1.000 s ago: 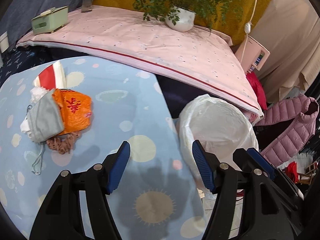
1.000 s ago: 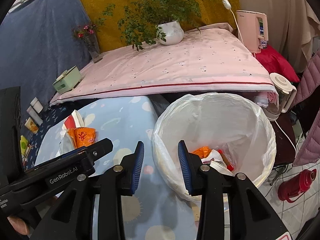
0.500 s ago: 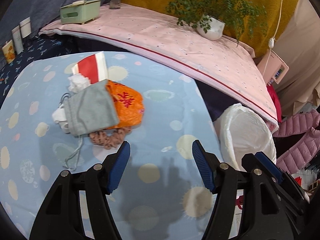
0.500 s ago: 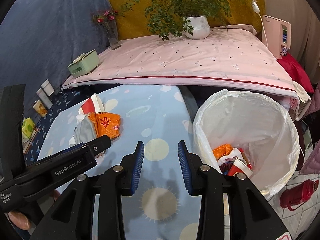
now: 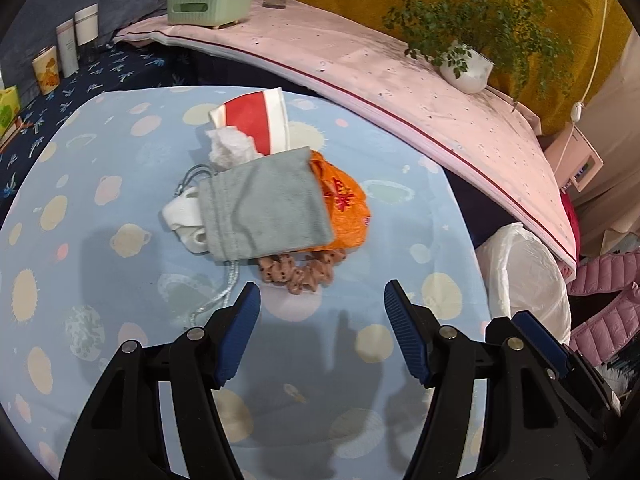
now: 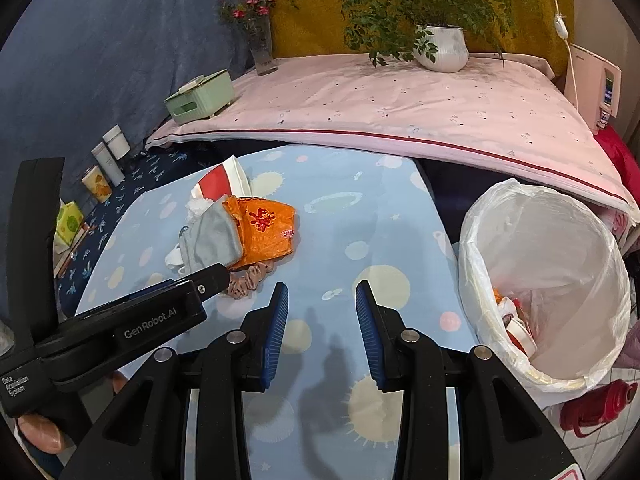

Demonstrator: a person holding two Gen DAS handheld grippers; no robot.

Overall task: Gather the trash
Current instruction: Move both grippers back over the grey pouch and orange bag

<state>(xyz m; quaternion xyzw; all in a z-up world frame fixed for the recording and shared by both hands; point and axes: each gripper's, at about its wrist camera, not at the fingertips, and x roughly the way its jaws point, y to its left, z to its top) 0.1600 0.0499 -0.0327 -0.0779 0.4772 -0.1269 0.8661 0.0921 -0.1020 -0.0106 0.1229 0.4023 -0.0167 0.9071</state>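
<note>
Table: blue planet-print tablecloth carried one trash pile near its far edge.
Bin: white-lined trash bin stood beside the table's right edge, holding some trash.
Pile: grey drawstring pouch overlapped orange wrapper; red-and-white paper cup behind; pink scrunchie in front.
Left gripper: jaws apart, empty.
Right gripper: jaws apart, empty.

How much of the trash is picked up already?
Some is done: the lined trash bin already holds a few scraps. Nothing is in hand: the left gripper and right gripper are both open and empty above the table. Left to collect: the pile with the grey pouch, orange wrapper, red-and-white paper cup, crumpled tissue and scrunchie.
</note>
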